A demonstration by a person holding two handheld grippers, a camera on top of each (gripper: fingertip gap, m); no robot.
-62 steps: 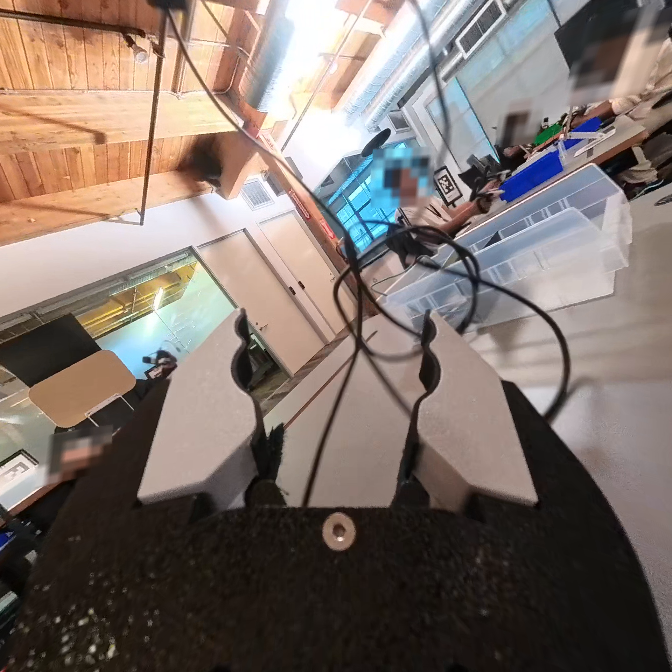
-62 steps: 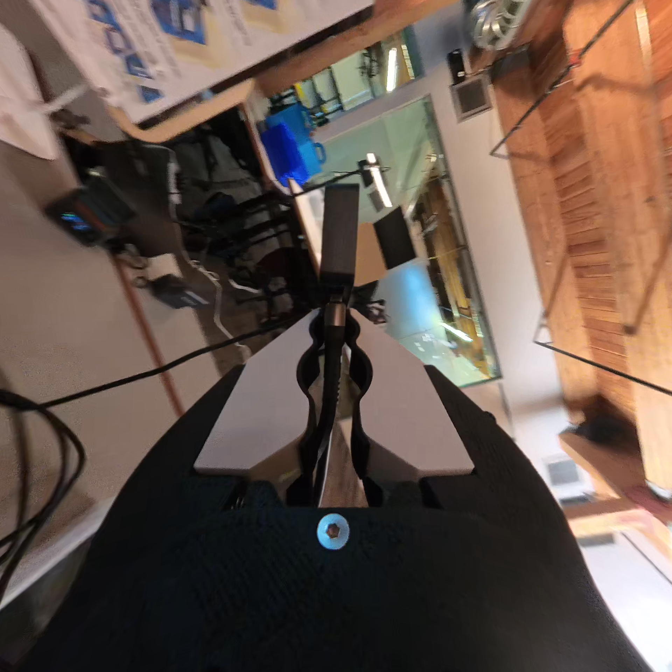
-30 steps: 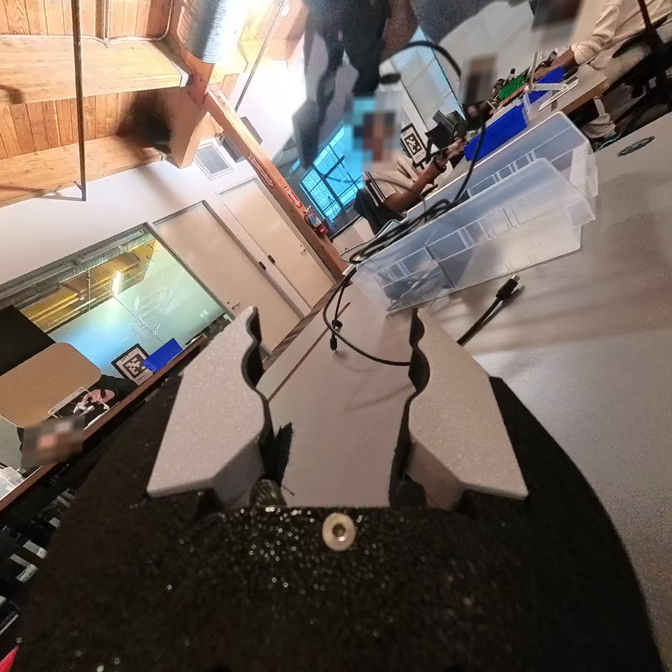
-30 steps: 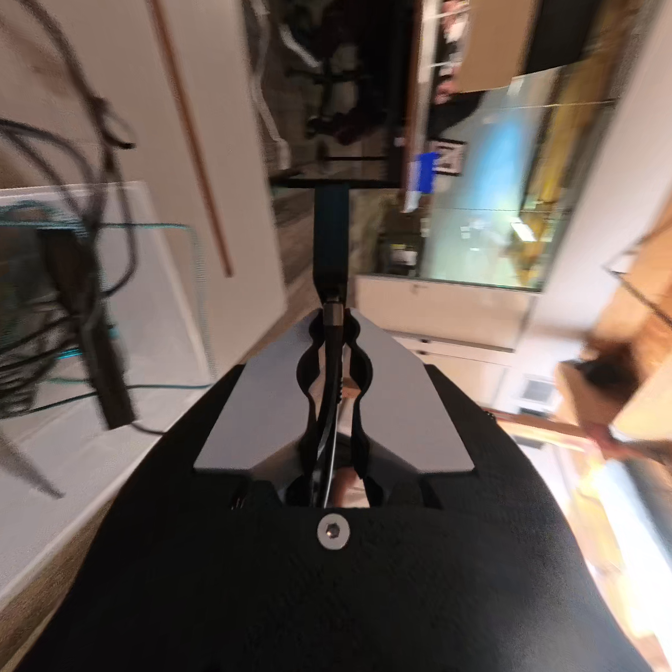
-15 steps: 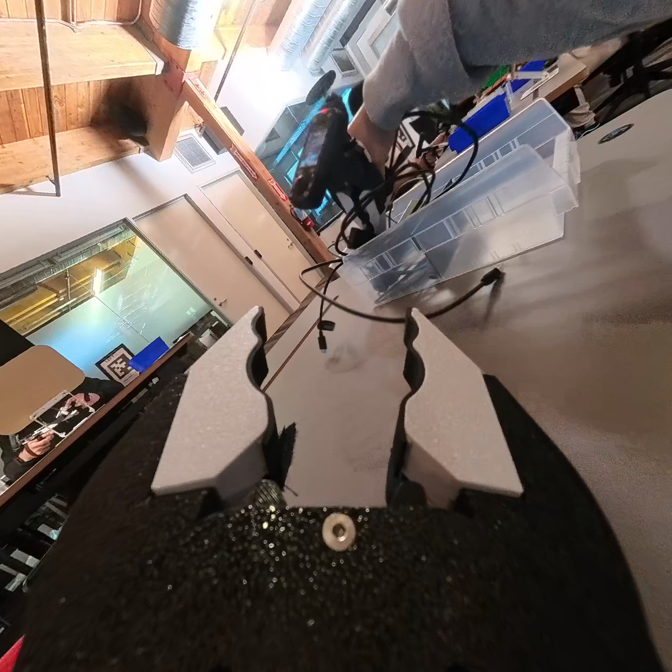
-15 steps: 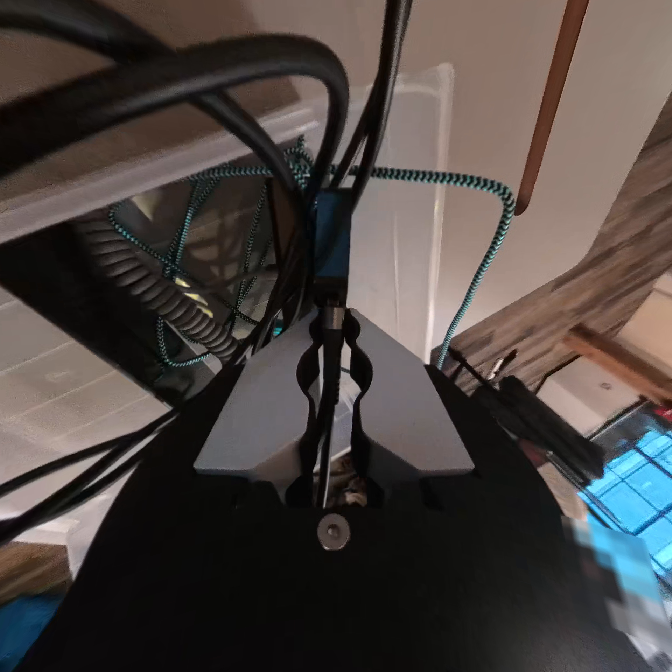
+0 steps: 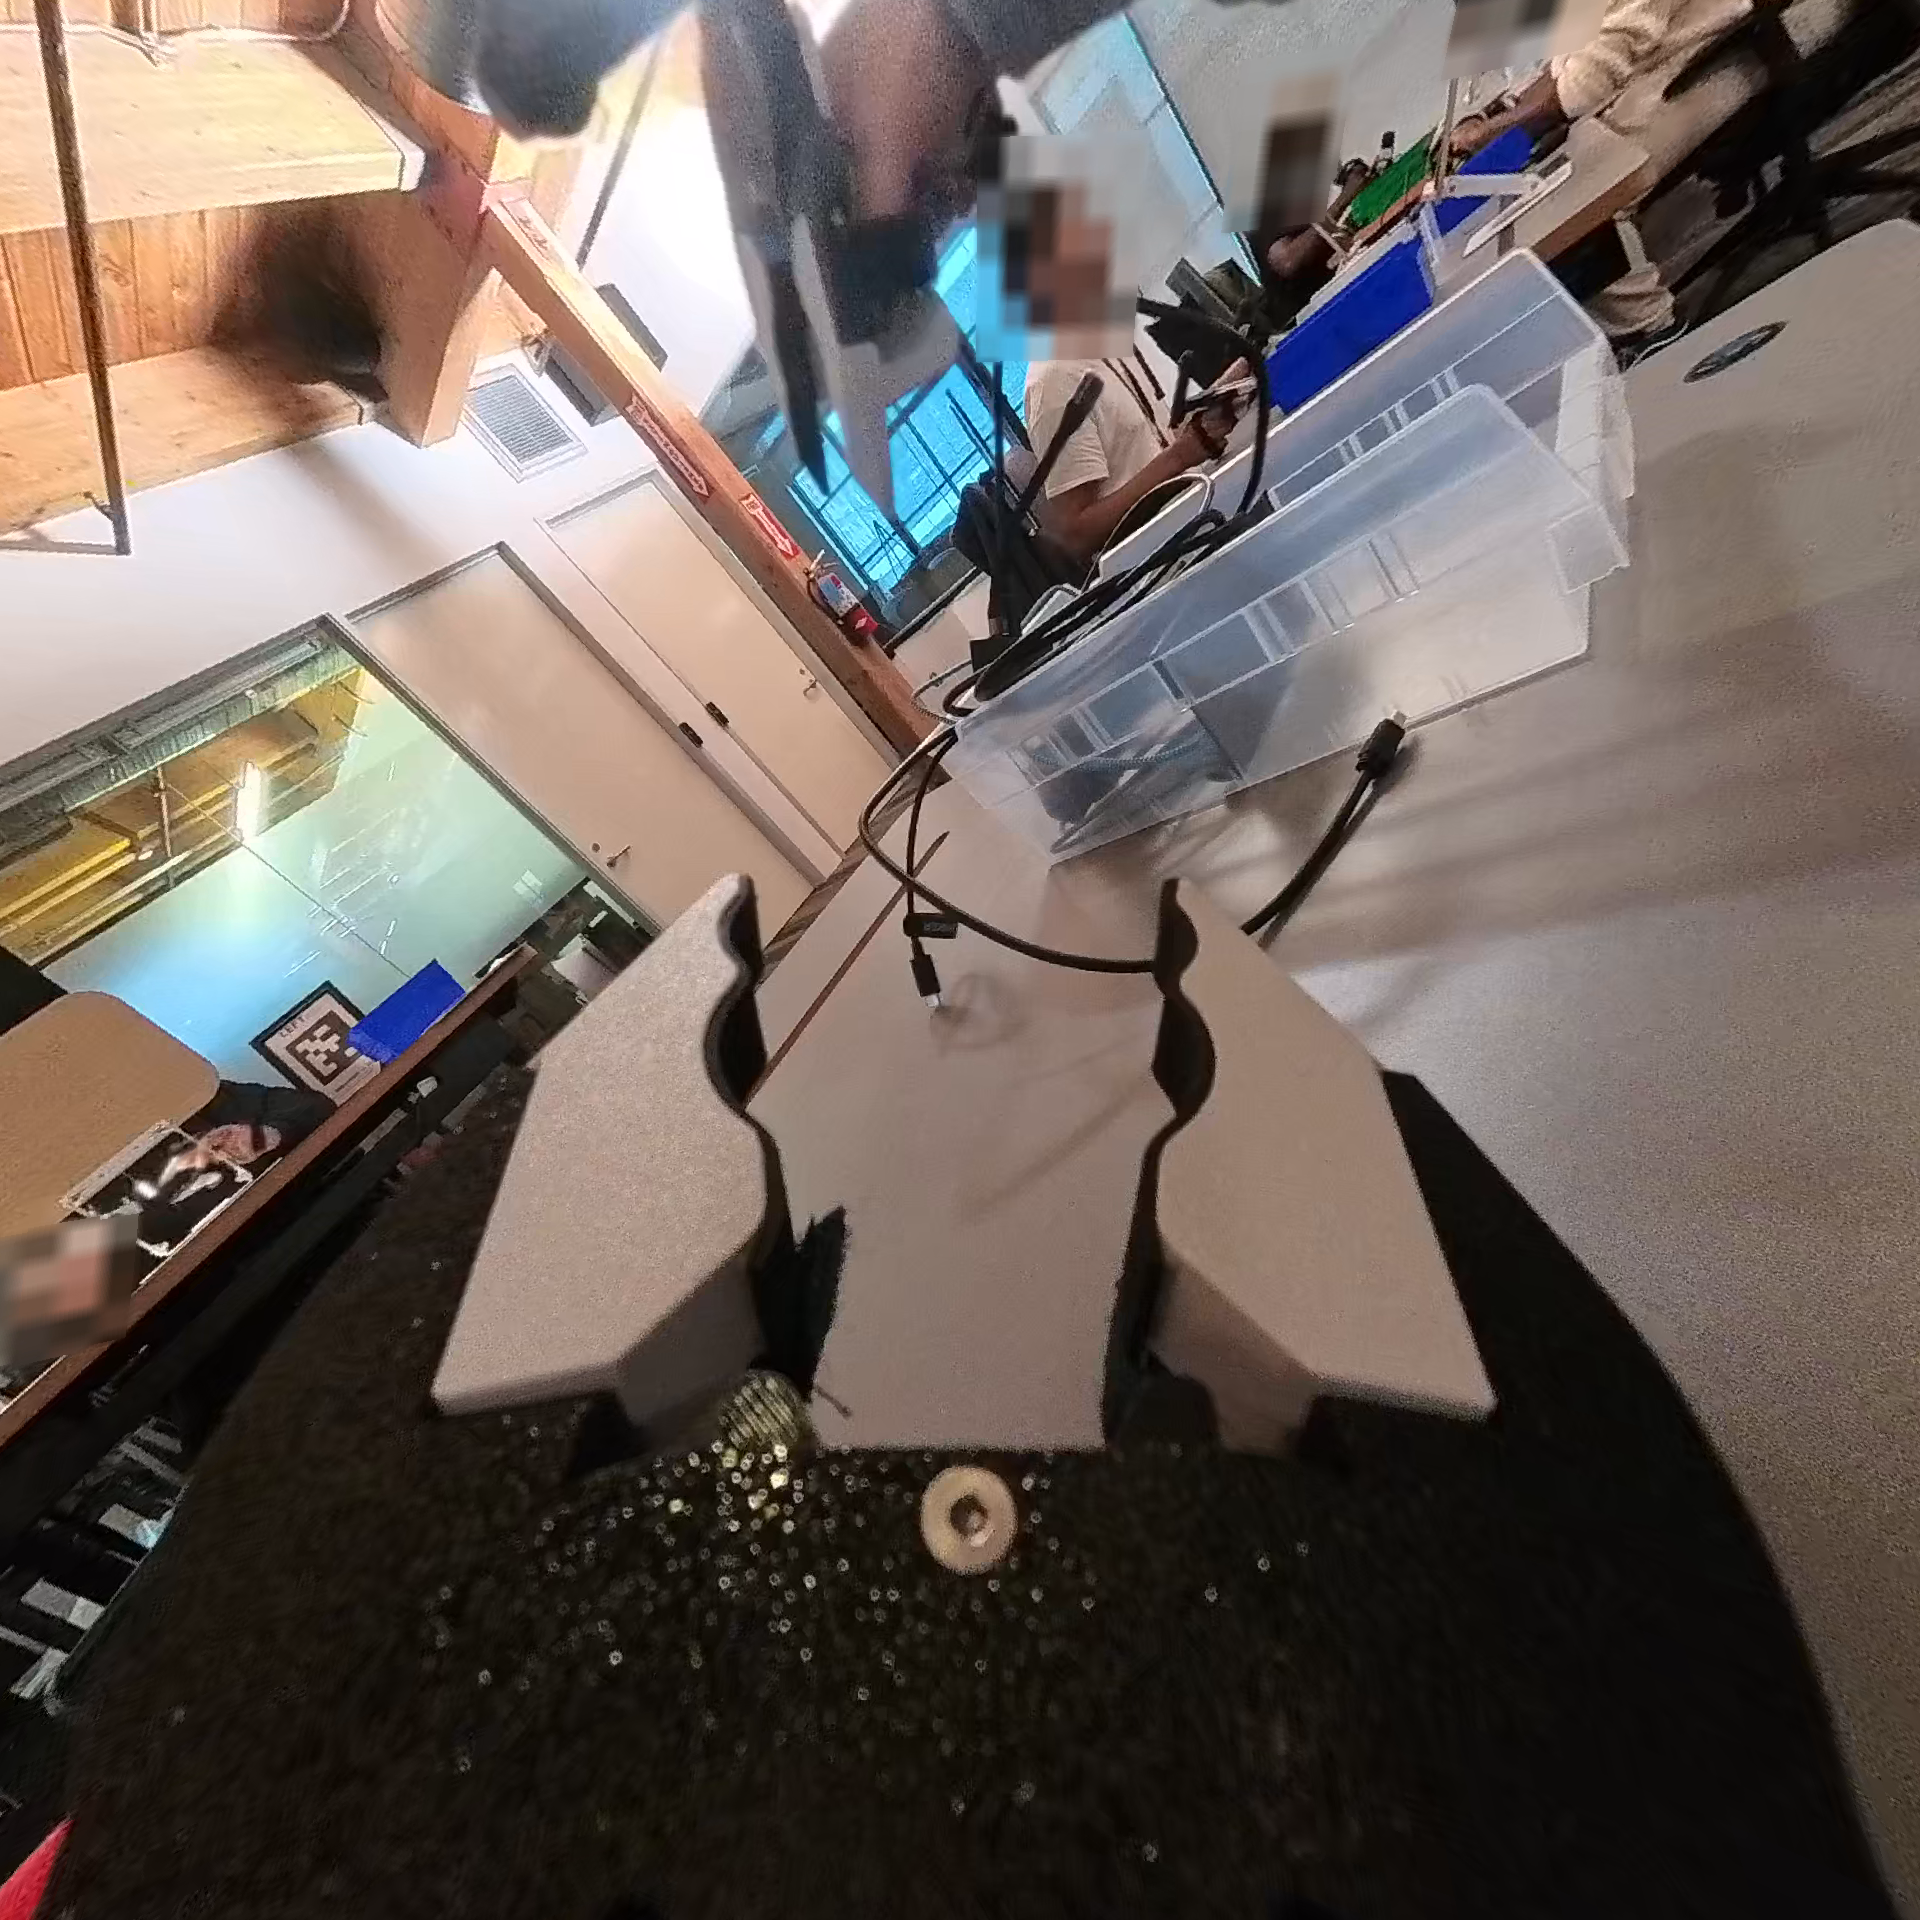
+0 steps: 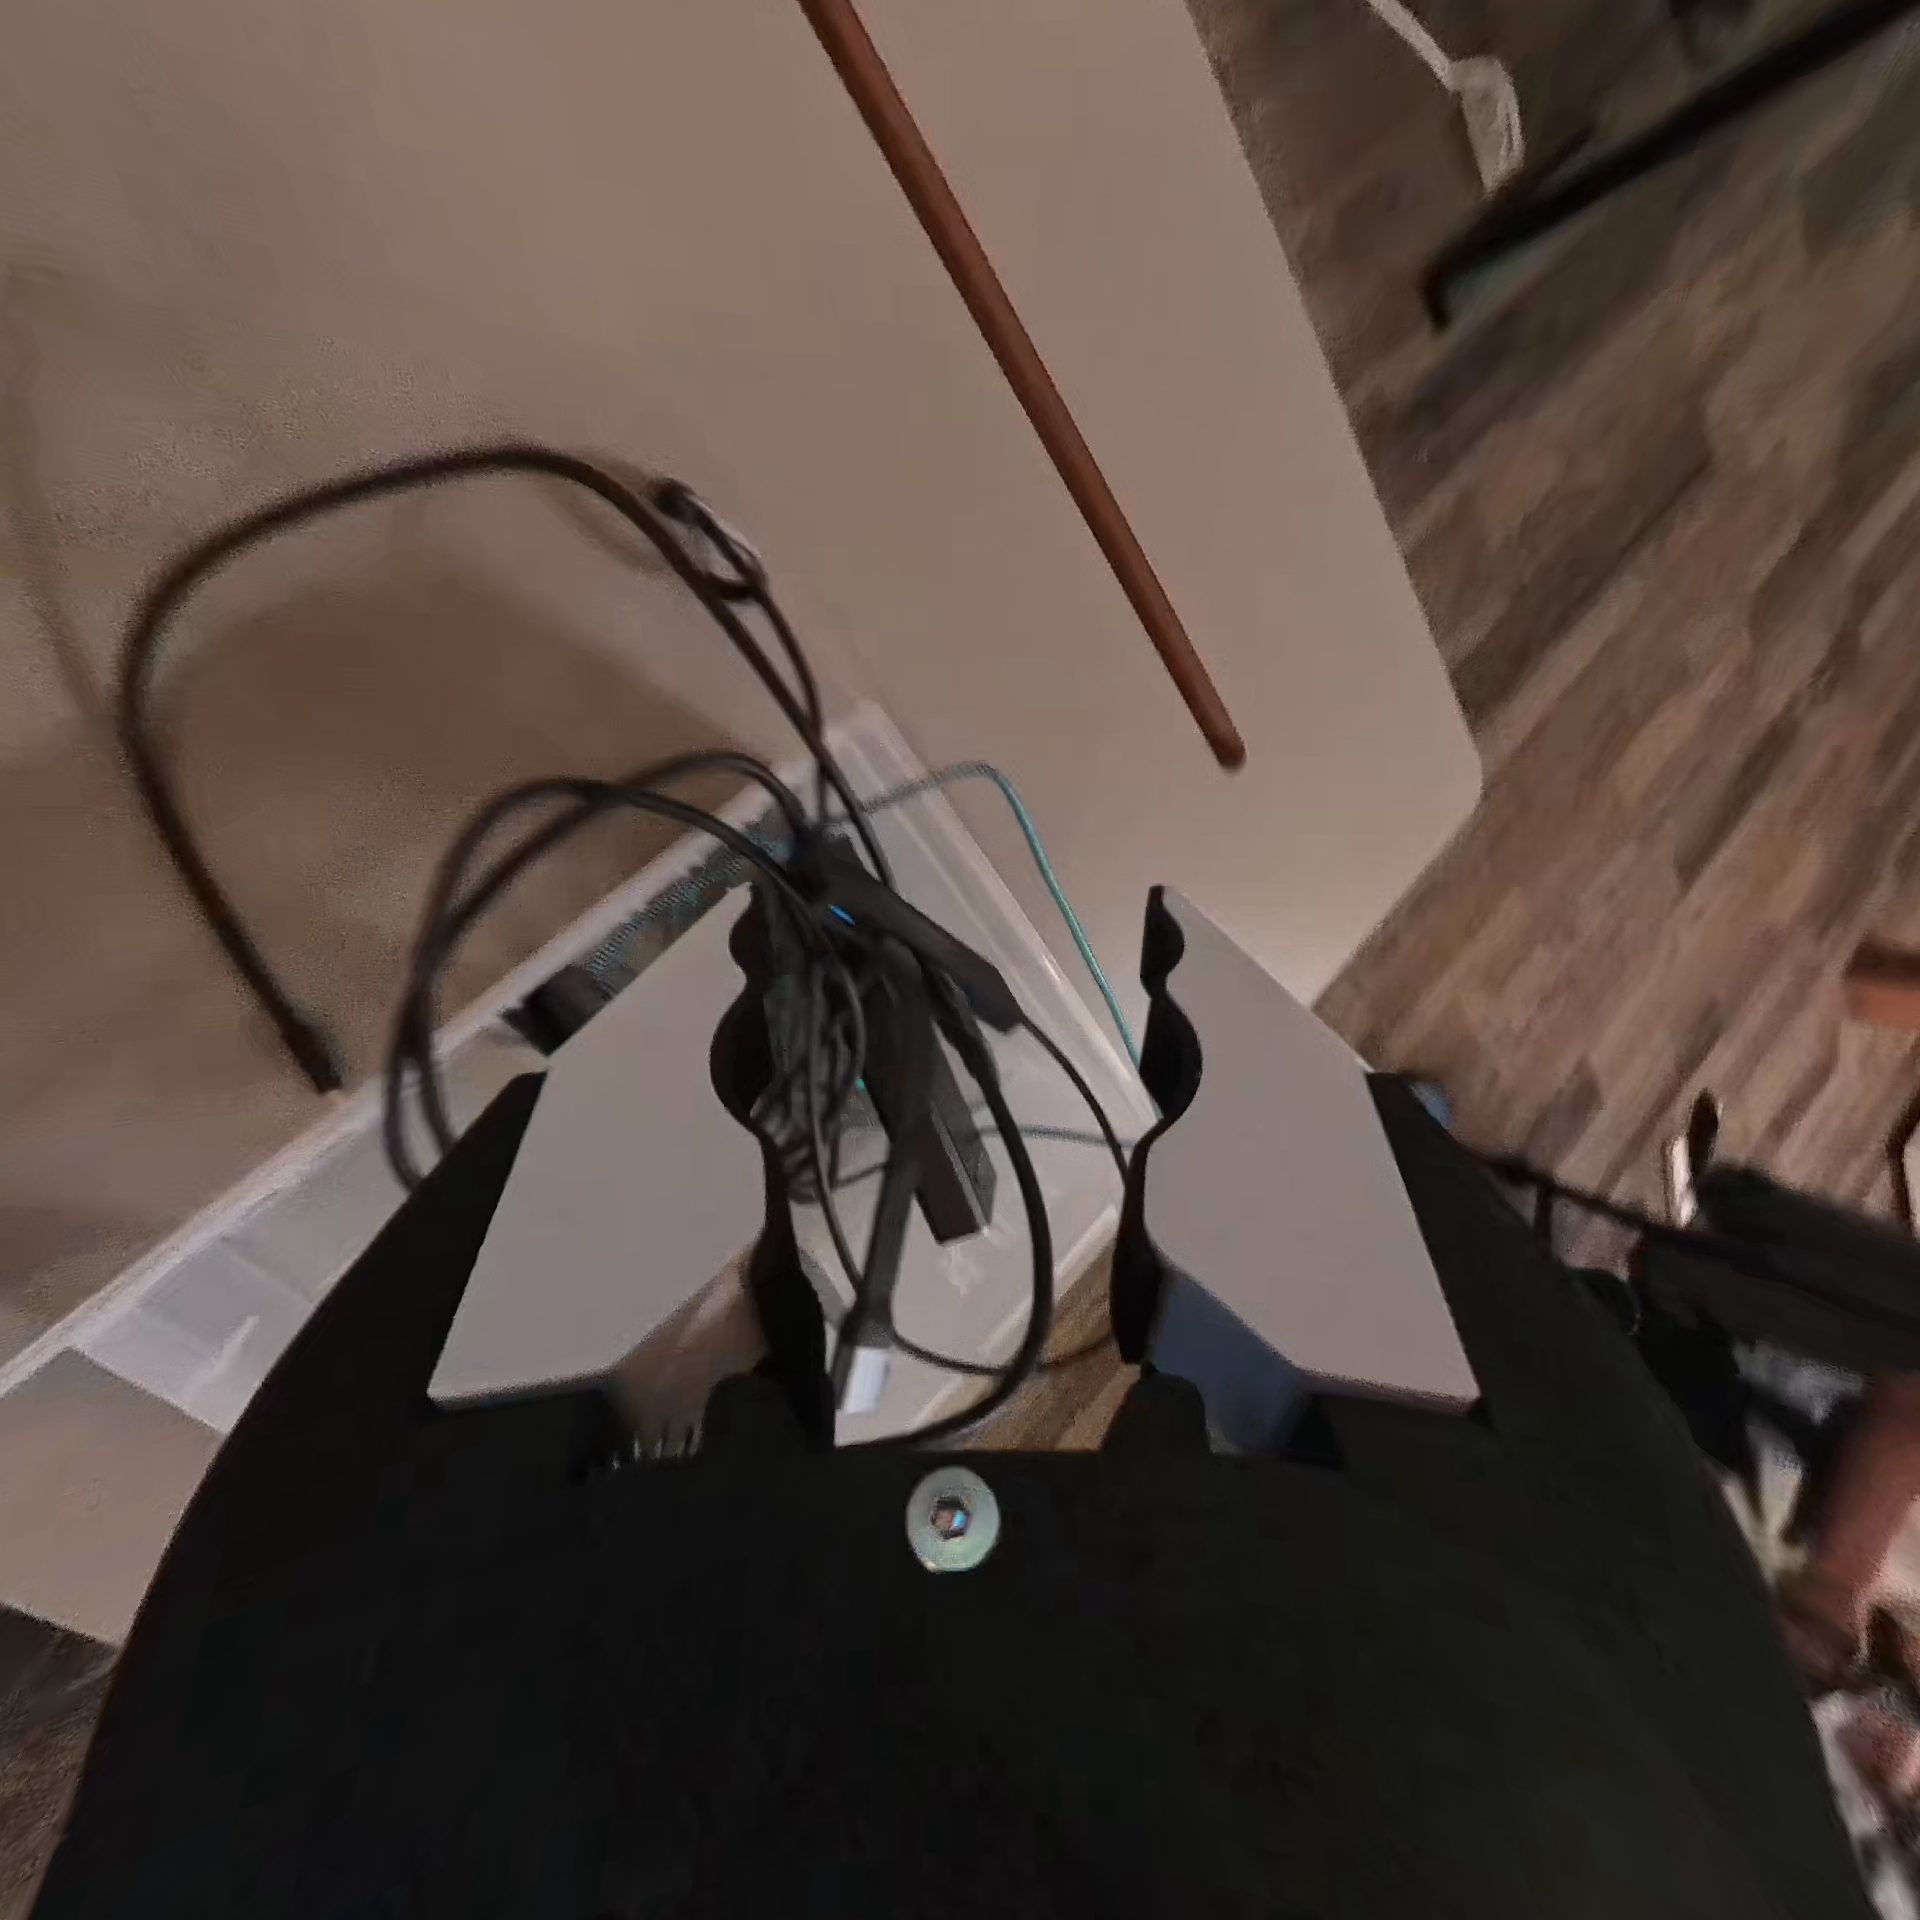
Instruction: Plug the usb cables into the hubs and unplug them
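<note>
- The left tongs point(image 7: 956, 914) stand wide apart with nothing between them, held low over the pale table point(image 7: 1558, 1039).
- Just beyond their tips a thin black cable point(image 7: 1049, 951) curves across the table; one small plug point(image 7: 925, 977) at its near end hangs just off the surface, and it is unclear whether it touches.
- Another connector point(image 7: 1382, 746) lies flat on the table farther to the right, near the foot of a clear plastic bin point(image 7: 1351, 623).
- A second clear bin point(image 7: 1507, 322) sits touching the first on its far side; dark cords spill over the near bin's left end.
- The right tongs point(image 8: 940, 914) are also spread wide and grip nothing.
- Seen through their gap, a tangle of black cables point(image 8: 810, 1039) sits in a clear bin point(image 8: 966, 862) with a dark usb hub point(image 8: 914, 956) that shows a small blue light.
- A silver-tipped usb plug point(image 8: 862, 1382) lies close to the base of the right tongs, between the two fingers but not pinched.
- A teal braided cable point(image 8: 1049, 883) runs along the bin's far rim.
- A brown cord point(image 8: 208, 831) loops out over the table to the left, blurred.
- A thin reddish strip point(image 8: 1039, 395) crosses the table top, and wood-pattern floor point(image 8: 1662, 623) lies to the right.
</note>
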